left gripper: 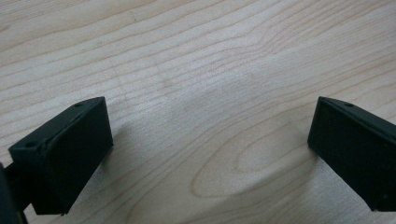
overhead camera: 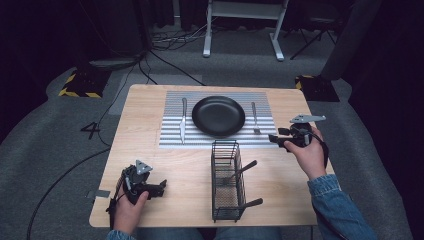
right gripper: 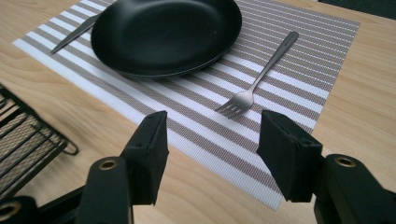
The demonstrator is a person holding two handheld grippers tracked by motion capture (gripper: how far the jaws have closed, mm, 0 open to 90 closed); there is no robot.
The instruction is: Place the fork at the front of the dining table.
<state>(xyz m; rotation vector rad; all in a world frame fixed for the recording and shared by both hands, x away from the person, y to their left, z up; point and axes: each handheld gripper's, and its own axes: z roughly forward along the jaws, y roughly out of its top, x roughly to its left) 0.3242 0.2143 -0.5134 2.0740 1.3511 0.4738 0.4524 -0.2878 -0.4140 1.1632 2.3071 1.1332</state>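
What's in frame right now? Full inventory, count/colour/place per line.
table: 1, light wood, centre
placemat: 1, grey-white striped, far half of table
plate: 1, black, middle of placemat
knife: 1, silver, on placemat left of plate
fork: 1, silver, on placemat right of plate
wire basket: 1, black, near edge of table
utensils in basket: 2 dark handles stick out at its right; type unclear
left gripper: 1, black, open, near-left of table
right gripper: 1, black, open, right of placemat
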